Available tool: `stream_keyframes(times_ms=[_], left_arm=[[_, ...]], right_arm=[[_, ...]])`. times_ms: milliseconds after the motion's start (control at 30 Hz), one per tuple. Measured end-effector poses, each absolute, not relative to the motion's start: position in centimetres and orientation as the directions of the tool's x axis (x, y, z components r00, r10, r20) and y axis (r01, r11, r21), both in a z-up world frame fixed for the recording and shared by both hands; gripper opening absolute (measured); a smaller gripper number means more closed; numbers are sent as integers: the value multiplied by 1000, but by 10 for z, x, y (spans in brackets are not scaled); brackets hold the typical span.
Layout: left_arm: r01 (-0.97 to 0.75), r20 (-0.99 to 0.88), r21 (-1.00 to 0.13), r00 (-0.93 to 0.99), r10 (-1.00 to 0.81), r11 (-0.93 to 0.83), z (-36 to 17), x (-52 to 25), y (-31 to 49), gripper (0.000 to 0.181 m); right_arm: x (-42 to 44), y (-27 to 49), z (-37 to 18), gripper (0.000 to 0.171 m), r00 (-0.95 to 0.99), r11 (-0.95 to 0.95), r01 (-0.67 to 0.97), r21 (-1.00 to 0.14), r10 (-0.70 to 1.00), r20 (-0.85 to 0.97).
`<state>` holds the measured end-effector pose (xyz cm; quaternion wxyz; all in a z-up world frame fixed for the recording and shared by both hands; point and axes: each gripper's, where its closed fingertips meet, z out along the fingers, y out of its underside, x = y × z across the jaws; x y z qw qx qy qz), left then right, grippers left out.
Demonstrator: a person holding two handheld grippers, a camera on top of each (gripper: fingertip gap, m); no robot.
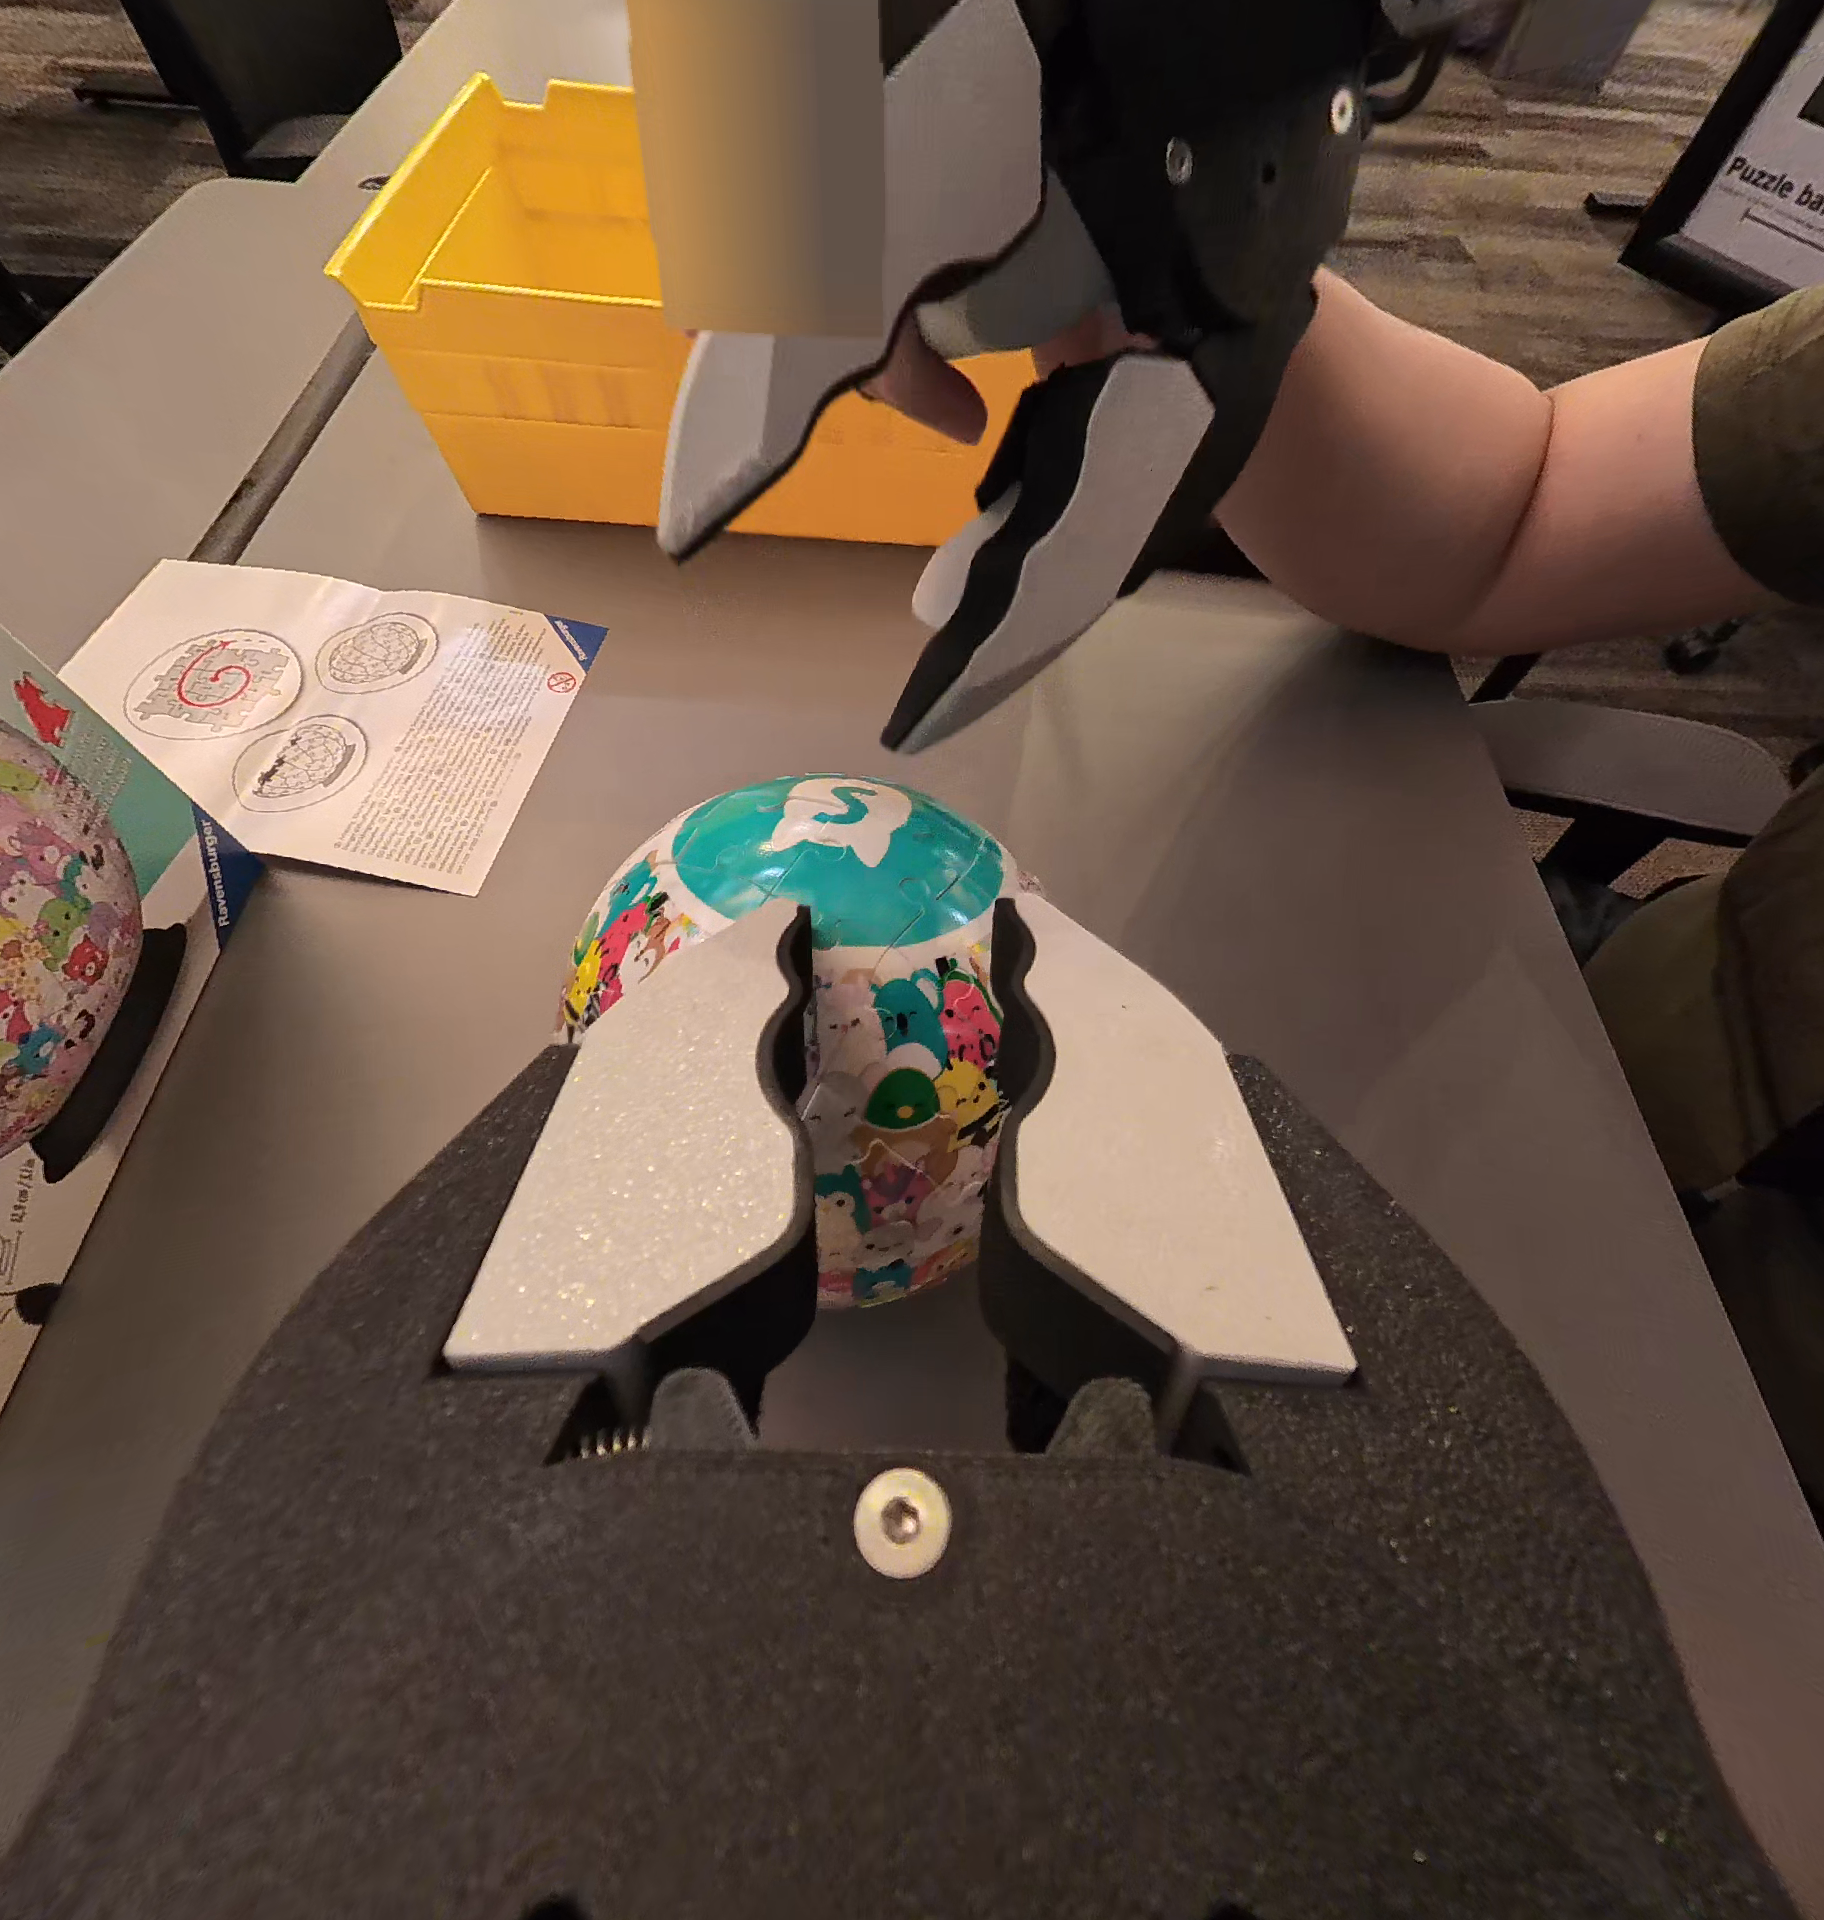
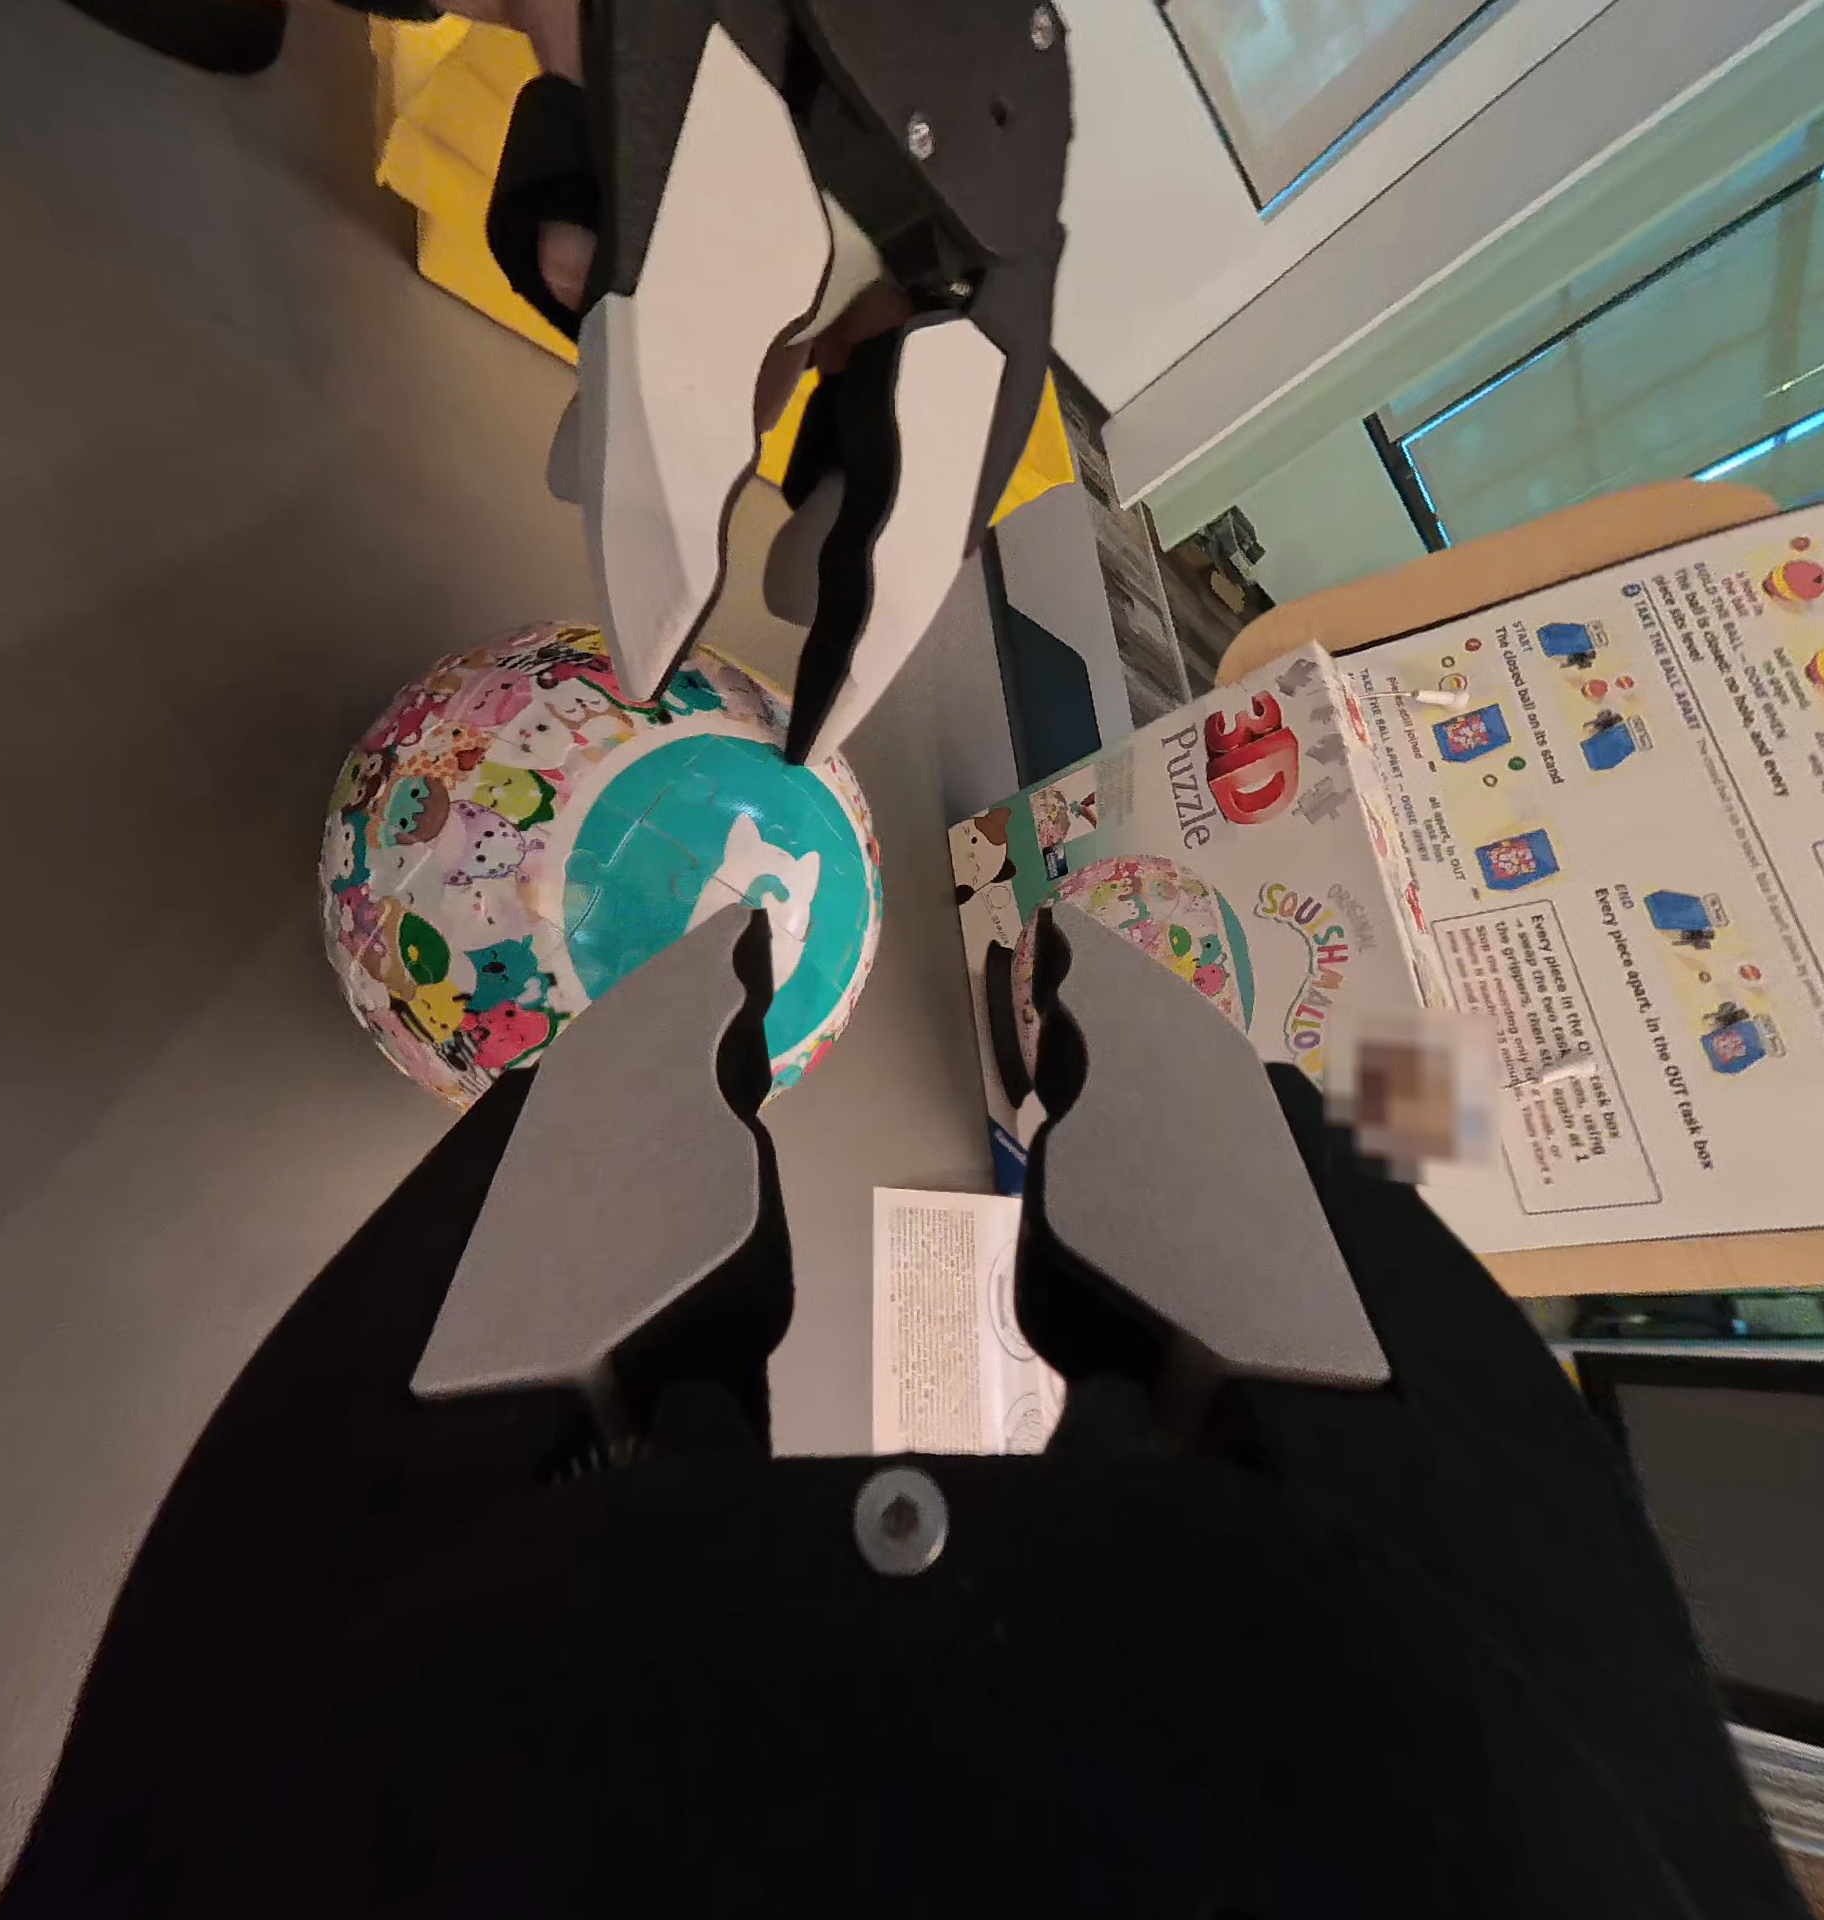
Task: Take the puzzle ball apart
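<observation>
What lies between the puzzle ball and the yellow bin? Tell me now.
Only bare table, as the left wrist view shows. The right gripper hangs open above that stretch, and the leaflet lies off to one side of it.

1. The ball (image 1: 892, 1049) wears a crowd of cartoon animals in pink, yellow, green, teal and white, with a plain teal round patch on top bearing a white shape
2. The left gripper (image 1: 903, 914) has pale grey speckled finger plates on a black grainy body
3. The right gripper (image 1: 783, 644) shows grey plates edged in black
4. The bin (image 1: 534, 343) is bright yellow
5. The leaflet (image 1: 336, 717) is white with black line drawings, one red spiral and a blue corner
6. The box (image 2: 1240, 873) is white and teal with red lettering and a many-coloured ball picture
7. The table (image 1: 1251, 935) is plain grey
</observation>
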<state>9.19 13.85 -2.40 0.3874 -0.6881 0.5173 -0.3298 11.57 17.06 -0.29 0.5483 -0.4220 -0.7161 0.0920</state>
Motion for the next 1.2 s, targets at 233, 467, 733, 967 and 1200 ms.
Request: stream_keyframes(times_ms=[233, 467, 733, 967, 1200], left_arm=[[-471, 38, -868, 254, -966, -158, -25, 89, 139, 33], [-481, 29, -862, 269, -963, -160, -26, 85, 141, 33], [-473, 33, -866, 266, -963, -160, -26, 85, 141, 33], [-482, 23, -862, 270, -963, -156, -26, 83, 141, 33], [-478, -25, -871, 275, -961, -115, -17, 80, 142, 25]], right_arm=[[130, 168, 2, 32, -53, 513, 463, -723, 830, 555], [132, 161, -7, 26, -114, 491, 457, -742, 859, 498], [136, 165, -16, 14, -138, 522, 516, -680, 833, 535], [146, 165, -2, 1, -96, 436, 477, -763, 889, 448], [147, 171, 10, 1, -1, 344, 475, -810, 921, 391]])
